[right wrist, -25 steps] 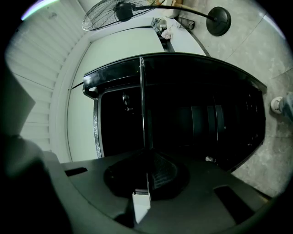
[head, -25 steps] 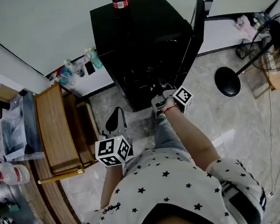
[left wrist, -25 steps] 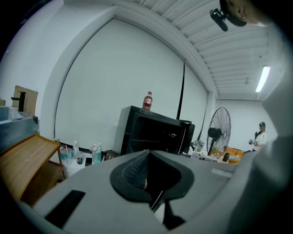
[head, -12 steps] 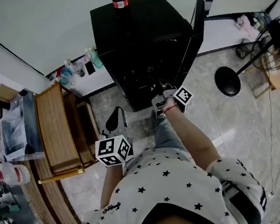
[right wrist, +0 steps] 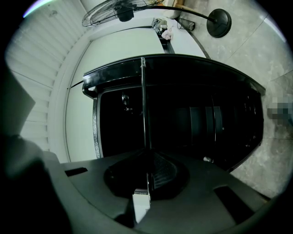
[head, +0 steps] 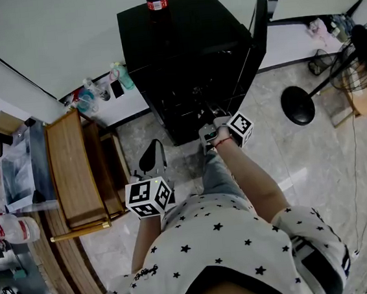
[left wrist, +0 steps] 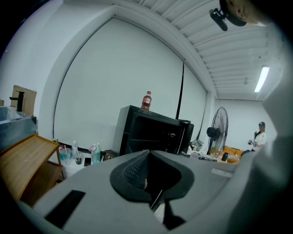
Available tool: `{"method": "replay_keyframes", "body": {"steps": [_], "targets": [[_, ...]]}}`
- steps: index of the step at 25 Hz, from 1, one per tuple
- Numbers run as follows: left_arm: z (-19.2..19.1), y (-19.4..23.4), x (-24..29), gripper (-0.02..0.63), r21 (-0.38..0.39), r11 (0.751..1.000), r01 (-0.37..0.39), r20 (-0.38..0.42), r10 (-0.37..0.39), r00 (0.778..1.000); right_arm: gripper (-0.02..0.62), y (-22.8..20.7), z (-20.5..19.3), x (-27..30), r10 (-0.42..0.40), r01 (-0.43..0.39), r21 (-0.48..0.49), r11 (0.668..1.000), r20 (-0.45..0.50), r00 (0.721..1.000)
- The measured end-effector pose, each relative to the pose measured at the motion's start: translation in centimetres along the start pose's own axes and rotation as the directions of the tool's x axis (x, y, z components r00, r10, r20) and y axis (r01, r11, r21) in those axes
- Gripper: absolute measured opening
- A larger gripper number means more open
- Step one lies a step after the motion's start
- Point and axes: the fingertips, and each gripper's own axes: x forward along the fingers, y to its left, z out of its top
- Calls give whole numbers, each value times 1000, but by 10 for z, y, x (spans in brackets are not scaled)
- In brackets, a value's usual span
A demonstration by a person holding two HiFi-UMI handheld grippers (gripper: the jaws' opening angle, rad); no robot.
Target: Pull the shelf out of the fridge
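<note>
Right hand-held gripper (right wrist: 147, 159) clamps the thin shelf (right wrist: 143, 105) edge at the fridge (right wrist: 192, 119); left hand-held gripper (left wrist: 148, 156) closed, empty.

Only the floor fan (head: 357, 45) differs — well off to the right of the fingers (right wrist: 164, 172) of the right gripper (right wrist: 147, 157), its head has swung round and now shows narrower, nearer the view's edge.

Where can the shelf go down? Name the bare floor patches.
Widest bare floor: between the fridge, the fan base and your right arm. A narrower strip lies between the fridge and the wooden bench. Crowded: bottles along the wall.
</note>
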Motion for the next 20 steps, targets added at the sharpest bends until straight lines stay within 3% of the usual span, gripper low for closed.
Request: {"method": "replay_keyframes", "body": {"steps": [20], "targets": [[-2, 0, 0, 12, -3, 1000, 5, -6, -5, 1000, 6, -4, -1, -1, -24, 24, 29, 999, -3, 1000]]}}
